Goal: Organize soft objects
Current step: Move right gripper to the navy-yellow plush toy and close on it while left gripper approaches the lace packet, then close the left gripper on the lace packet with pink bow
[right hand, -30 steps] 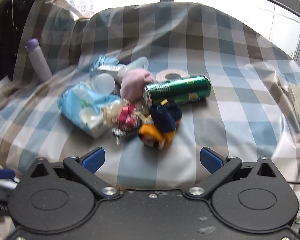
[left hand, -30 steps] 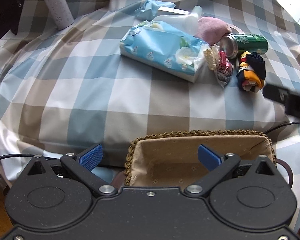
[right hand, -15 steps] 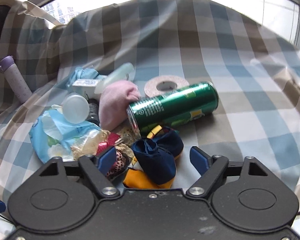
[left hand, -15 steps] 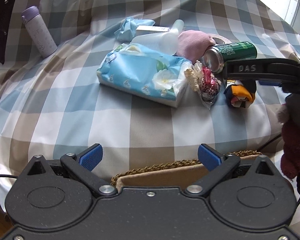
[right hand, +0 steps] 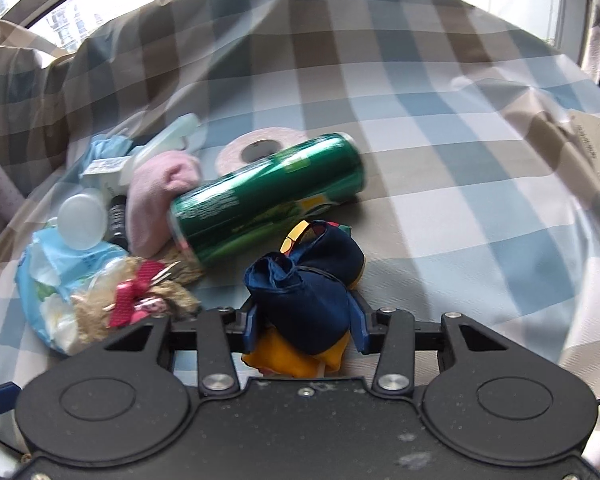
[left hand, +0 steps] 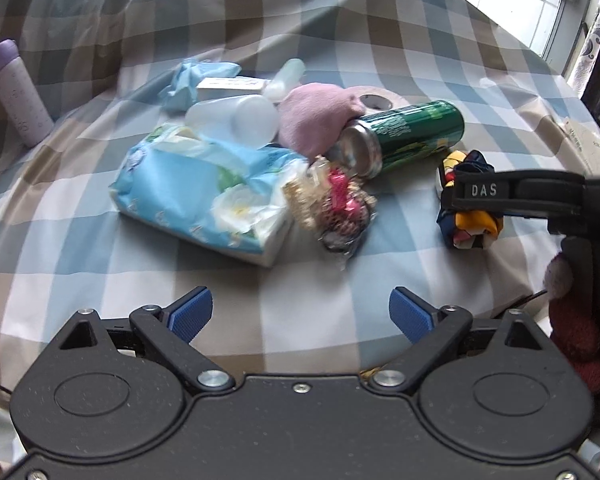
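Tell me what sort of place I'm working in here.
Probably a room in a home, by a window: a checked cloth covers a soft, rumpled surface like a bed or sofa, household clutter such as a tissue pack and green can lies on it, and daylight enters through a window.

The right gripper (right hand: 305,322) has just been closing, and its blue pads now press both sides of a navy and yellow sock bundle (right hand: 306,286) on the checked cloth (right hand: 440,184). A green can (right hand: 266,200) lies on its side just beyond, against a pink sock (right hand: 156,192).
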`<state>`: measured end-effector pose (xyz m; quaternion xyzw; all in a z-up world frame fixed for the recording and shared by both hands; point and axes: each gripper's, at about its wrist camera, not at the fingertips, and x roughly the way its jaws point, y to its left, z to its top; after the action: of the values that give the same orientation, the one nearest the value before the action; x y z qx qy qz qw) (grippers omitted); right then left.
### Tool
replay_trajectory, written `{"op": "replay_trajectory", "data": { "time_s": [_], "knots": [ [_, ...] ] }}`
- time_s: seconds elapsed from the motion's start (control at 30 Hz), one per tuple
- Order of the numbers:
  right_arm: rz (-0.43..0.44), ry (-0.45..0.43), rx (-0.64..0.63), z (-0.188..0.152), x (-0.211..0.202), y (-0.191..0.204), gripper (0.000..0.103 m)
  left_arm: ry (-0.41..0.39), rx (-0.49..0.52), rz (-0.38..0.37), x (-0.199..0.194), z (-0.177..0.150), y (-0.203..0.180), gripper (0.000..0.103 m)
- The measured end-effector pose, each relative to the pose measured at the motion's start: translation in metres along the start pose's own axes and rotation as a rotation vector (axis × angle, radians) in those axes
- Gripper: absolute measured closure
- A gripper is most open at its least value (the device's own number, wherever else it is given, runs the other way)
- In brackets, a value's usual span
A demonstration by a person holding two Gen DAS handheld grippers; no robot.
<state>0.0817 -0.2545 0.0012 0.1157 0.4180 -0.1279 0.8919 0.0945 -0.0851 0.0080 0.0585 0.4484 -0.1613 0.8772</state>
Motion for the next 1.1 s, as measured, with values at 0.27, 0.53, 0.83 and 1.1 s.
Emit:
{"op": "replay_trajectory", "data": {
  "time_s": [0.27, 0.53, 0.83, 1.1],
  "knots": [
    [-0.077, -0.055, 0.014, -0.004, -0.005, -0.025, 0.06, -0.026, -0.053, -0.041, 0.018, 0.014, -0.019, 0.012],
    [-0.059, -0.061, 0.042, -0.009, 0.0, -0.035, 0.059, -0.043, -0.06, -0.008, 0.034, 0.031, -0.032, 0.013],
    [-0.021, -0.114, 0.093, -0.022, 0.01, -0.045, 0.049, -0.041, -0.06, -0.008, 0.054, 0.039, -0.04, 0.012],
    [0.055, -0.154, 0.162, -0.023, 0.013, -0.058, 0.032, -0.047, -0.087, -0.018, 0.061, 0.036, -0.038, 0.012]
  ]
}}
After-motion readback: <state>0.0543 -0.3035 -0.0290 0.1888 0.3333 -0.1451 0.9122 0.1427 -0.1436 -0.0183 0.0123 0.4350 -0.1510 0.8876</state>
